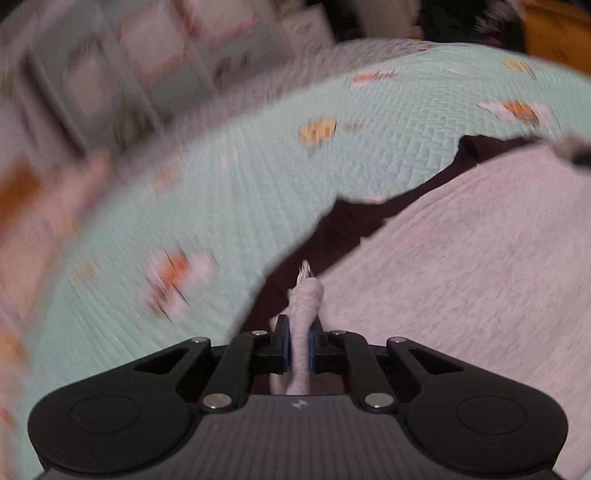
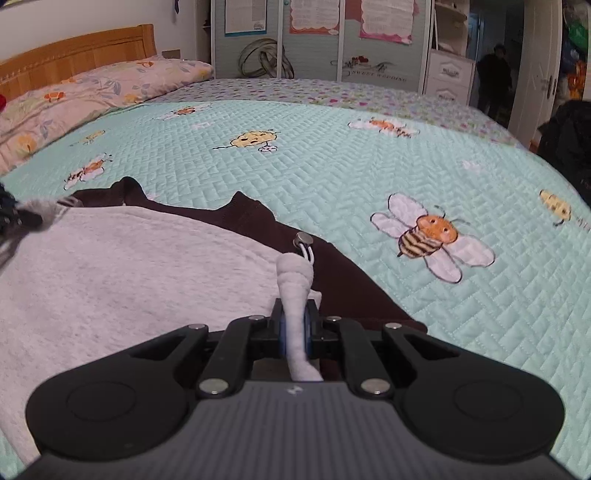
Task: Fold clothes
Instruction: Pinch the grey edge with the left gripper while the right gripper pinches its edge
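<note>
While the grey garment (image 2: 122,266) lies spread on the bee-print quilt (image 2: 332,177) over a dark brown garment (image 2: 332,273), the right gripper (image 2: 294,334) pinches its bunched edge; the left gripper (image 1: 300,345), blurred, apparently pinches another fold.

Two grippers: left gripper (image 1: 300,341), right gripper (image 2: 294,332). One garment (image 2: 110,266), grey fleece inside, dark brown outside, with one metal eyelet (image 2: 303,239). One quilted mint bedspread (image 2: 332,177). Two pillows (image 2: 110,85), stacked. One wooden headboard (image 2: 77,51). Three pink-edged posters (image 2: 314,14) on the wardrobe doors. Bees on the quilt, clear ones: four.
</note>
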A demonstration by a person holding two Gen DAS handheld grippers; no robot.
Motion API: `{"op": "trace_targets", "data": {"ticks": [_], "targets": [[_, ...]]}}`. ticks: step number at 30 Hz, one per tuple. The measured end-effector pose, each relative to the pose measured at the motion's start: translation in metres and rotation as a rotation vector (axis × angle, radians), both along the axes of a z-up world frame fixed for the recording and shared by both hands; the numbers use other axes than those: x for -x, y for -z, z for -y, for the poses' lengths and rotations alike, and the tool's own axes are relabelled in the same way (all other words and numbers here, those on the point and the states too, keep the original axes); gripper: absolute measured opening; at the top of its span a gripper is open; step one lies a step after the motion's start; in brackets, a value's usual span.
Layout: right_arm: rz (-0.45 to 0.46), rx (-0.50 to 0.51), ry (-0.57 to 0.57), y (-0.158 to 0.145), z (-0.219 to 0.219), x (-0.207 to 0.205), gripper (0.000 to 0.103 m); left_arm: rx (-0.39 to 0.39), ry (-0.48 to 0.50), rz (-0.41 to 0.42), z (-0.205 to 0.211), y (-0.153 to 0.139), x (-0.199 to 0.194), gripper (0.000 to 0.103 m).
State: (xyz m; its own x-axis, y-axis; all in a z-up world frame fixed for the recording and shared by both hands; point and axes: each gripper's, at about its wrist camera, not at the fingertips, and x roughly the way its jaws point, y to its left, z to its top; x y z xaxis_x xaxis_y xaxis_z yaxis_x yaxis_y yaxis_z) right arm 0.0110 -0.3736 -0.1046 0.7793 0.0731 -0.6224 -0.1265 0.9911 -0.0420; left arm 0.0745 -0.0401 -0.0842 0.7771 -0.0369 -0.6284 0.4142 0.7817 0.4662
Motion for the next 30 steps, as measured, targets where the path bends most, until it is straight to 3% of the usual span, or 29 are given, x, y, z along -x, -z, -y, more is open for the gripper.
{"op": "trace_targets", "data": {"ticks": [5, 8, 14, 16, 19, 22, 27, 30], "targets": [[0.055, 0.153, -0.038, 0.001, -0.02, 0.011, 0.01, -0.109, 0.161, 0.089, 0.018, 0.007, 0.039, 0.011], [0.041, 0.133, 0.004, 0.003, -0.012, 0.008, 0.01, -0.156, 0.231, 0.122, 0.027, 0.01, 0.056, 0.013], [0.03, 0.058, 0.045, -0.002, 0.002, 0.004, 0.01, -0.186, 0.138, 0.159, 0.016, 0.009, 0.038, 0.015], [0.035, 0.045, 0.052, -0.003, 0.002, 0.007, 0.01, -0.198, 0.027, 0.145, 0.003, 0.01, 0.016, 0.02], [0.013, -0.004, 0.076, 0.001, 0.008, 0.005, 0.01, -0.039, -0.085, -0.038, -0.028, 0.011, -0.02, 0.021], [0.009, -0.001, 0.073, 0.001, 0.007, 0.004, 0.01, 0.057, -0.118, -0.148, -0.044, 0.011, -0.035, 0.025], [0.019, 0.032, 0.067, -0.003, 0.002, 0.006, 0.01, 0.174, -0.211, -0.208, -0.06, 0.004, -0.047, 0.021], [0.035, 0.071, 0.072, -0.009, -0.003, 0.011, 0.009, 0.103, -0.203, -0.158, -0.05, 0.002, -0.045, 0.016]]}}
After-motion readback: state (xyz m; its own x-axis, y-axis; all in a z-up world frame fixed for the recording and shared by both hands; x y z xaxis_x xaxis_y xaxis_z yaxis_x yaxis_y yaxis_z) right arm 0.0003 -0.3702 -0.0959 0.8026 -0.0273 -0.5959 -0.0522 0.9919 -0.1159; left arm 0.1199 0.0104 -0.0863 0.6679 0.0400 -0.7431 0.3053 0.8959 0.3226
